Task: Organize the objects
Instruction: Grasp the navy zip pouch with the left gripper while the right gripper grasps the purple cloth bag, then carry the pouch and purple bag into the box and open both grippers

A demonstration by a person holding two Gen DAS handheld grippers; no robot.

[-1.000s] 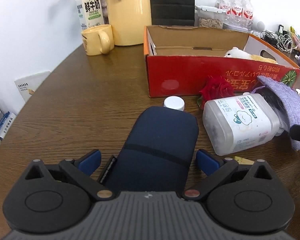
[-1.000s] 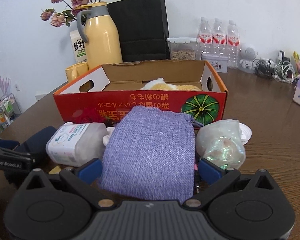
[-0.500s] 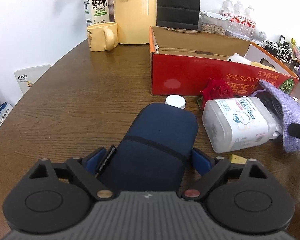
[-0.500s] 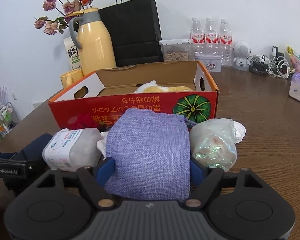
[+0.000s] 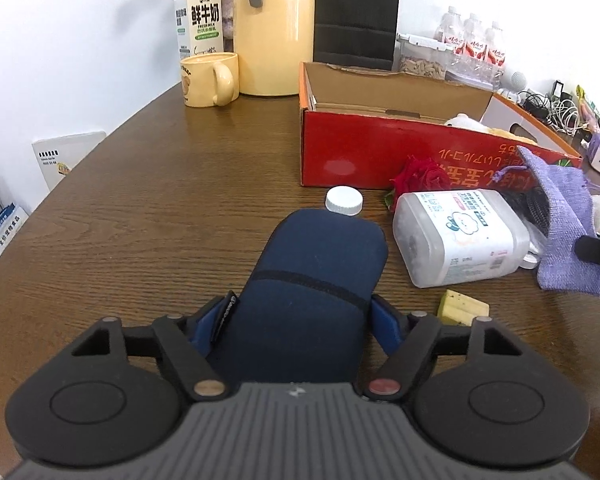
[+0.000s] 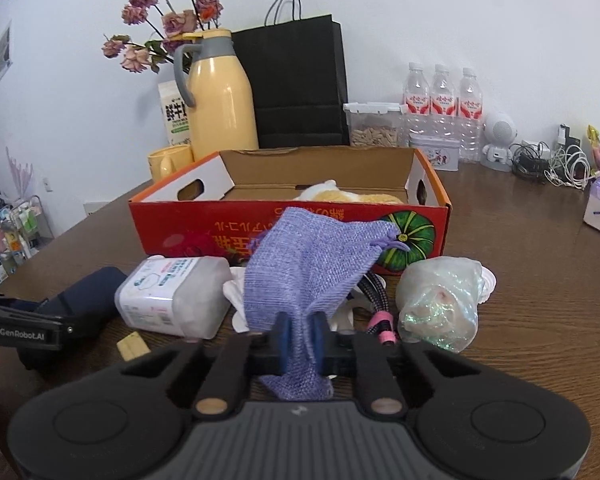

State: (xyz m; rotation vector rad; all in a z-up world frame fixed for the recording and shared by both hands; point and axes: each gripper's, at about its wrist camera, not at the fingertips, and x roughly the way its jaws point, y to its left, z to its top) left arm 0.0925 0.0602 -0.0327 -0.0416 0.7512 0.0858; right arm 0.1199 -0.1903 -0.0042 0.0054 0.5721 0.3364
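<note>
3 water bottles, 1 red box.

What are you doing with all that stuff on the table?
Someone is tidying up with a hand-held gripper in each hand. The right hand-held gripper has pinched the purple cloth pouch, and the left hand-held gripper is closed around a dark blue soft case. Just behind them sits an open red cardboard box with something fluffy already inside. A plastic jar, a red rose and a shiny wrapped bundle are on the wooden table.
</note>
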